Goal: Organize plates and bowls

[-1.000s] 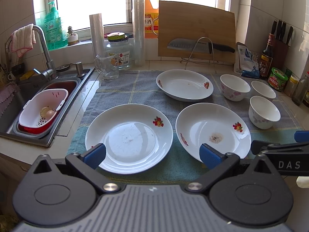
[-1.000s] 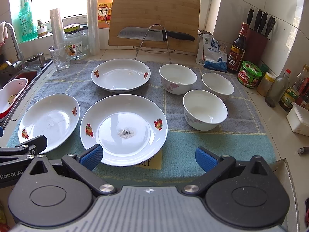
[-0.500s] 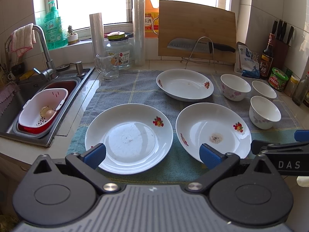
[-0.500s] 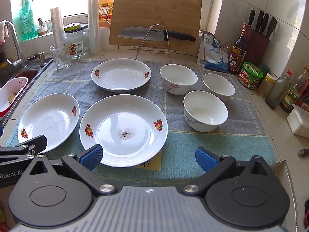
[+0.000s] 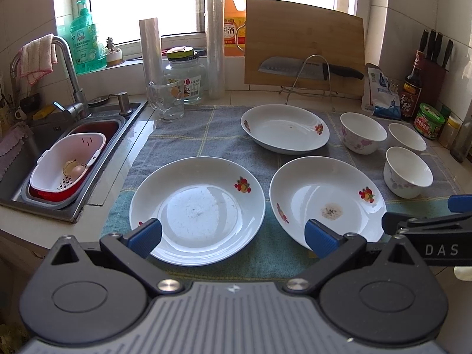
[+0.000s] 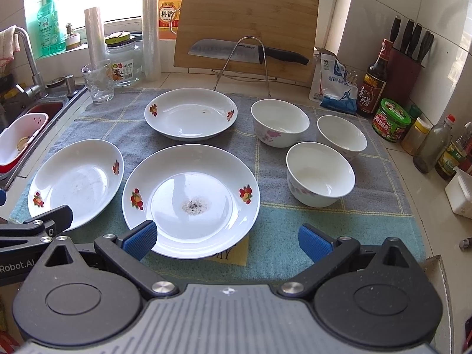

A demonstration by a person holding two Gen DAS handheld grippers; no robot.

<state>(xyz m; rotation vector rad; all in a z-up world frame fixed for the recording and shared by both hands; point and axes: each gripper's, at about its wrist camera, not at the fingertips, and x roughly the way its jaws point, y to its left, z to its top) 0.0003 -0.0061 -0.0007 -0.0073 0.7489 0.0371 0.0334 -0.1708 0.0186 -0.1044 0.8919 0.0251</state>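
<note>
Three white flower-print plates lie on a grey-green towel [image 5: 206, 135]: a near-left plate [image 5: 197, 210] [image 6: 76, 183], a near-middle plate [image 5: 326, 203] [image 6: 191, 197] with a dark speck patch, and a far plate [image 5: 284, 128] [image 6: 190, 112]. Three white bowls stand to the right: a far-left one [image 6: 279, 122] [image 5: 362, 132], a far-right one [image 6: 341, 136] [image 5: 407, 138], and a near one [image 6: 320, 174] [image 5: 407, 174]. My left gripper [image 5: 233, 236] is open and empty, just before the near-left plate. My right gripper [image 6: 227, 240] is open and empty, at the near edge of the middle plate.
A sink [image 5: 56, 159] with a white-red colander [image 5: 66, 165] lies left. A glass [image 6: 98, 82], jar [image 6: 122, 59], cutting board with cleaver [image 6: 246, 26], salt bag [image 6: 334, 84], sauce bottles and knife block [image 6: 405, 73] line the back and right of the counter.
Both grippers have shifted very slightly; the view is almost the same. Plates and bowls have not moved.
</note>
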